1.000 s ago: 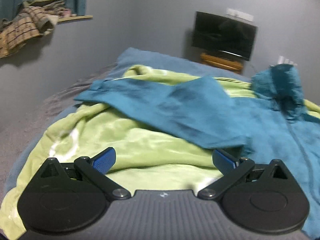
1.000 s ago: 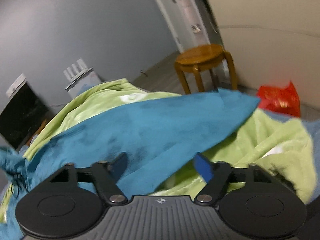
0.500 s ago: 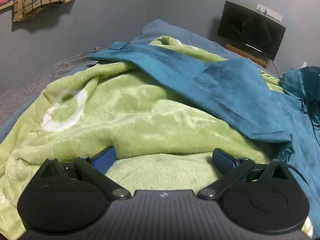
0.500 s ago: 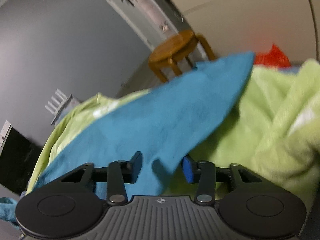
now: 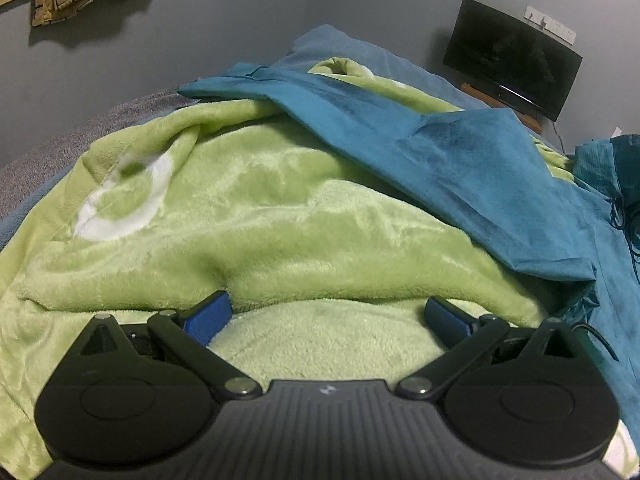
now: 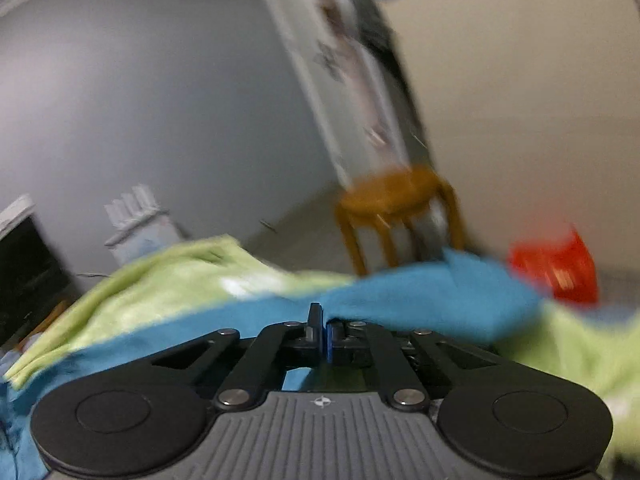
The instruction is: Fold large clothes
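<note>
Right gripper (image 6: 320, 330): jaws have just closed, clamped on teal garment (image 6: 420, 300). Left gripper (image 5: 326, 316): jaws spread wide over green blanket (image 5: 280, 220), gripping nothing.

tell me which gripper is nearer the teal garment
Right. The right gripper has its jaws shut on the teal garment; the left gripper sits open over the green blanket, the garment lying off to its right.

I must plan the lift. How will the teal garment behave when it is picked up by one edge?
Probably floppy: the teal garment drapes in soft folds over the green blanket. It likely sags from the right gripper. Its dangling cord may snag.
</note>
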Motion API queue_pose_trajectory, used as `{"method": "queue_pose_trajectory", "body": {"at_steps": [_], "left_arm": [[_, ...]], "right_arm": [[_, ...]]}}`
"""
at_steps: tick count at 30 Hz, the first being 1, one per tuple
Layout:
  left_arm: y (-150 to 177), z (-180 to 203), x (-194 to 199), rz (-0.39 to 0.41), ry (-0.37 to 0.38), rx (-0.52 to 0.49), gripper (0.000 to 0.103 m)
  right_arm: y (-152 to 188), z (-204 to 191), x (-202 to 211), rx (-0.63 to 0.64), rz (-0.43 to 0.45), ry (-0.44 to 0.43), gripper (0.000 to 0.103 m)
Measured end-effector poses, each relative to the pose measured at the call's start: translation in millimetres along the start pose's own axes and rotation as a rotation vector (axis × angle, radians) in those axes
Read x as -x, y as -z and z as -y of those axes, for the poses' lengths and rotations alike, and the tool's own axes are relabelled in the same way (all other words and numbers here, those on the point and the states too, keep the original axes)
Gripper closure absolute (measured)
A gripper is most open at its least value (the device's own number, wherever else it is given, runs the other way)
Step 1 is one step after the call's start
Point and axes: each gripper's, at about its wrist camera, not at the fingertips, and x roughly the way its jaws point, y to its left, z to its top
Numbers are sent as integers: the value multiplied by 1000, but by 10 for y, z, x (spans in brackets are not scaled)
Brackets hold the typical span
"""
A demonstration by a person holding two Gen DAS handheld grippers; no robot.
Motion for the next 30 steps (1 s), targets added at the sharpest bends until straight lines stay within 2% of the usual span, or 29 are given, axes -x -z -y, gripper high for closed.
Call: {"method": "queue_pose_trajectory", "body": {"at_steps": [4,7,10,14,17,19,22,24,25,26,27,28,30], "left_arm": [[22,-20,17,16,6,8,0],[33,-31,18,22,10,10,0],[46,-48,22,28,16,14,0],[56,-58,28,32,23,19,0],[60,-61,30,35,27,21,0],[60,-61,31,36,29,22,0],[63,-66,35,38,32,24,0],[69,-70,33,41,35,26,0],[73,-75,32,43,37,29,0],[75,-77,30,45,40,31,0],[78,-80,29,47,42,34,0],[78,-81,25,48,43,35,0],[78,-89,21,49,46,37,0]], "right_arm": [[-221,-880,368,189,121,-177,101],[-257,-1648,654,289,164,-359,101],[-106,-2409,898,397,189,-512,101],[390,-3284,1167,502,131,-692,101],[1008,-3802,1347,626,29,-784,101],[1442,-4076,1479,696,-49,-804,100],[2033,-4345,1527,733,-218,-776,96],[2335,-4338,1400,707,-371,-753,91],[2443,-4296,1354,683,-434,-746,81],[2506,-4068,1291,650,-477,-738,74],[2534,-3961,1213,608,-523,-727,56],[2536,-3848,1107,561,-555,-717,43],[2530,-3648,1012,441,-598,-682,40]]}}
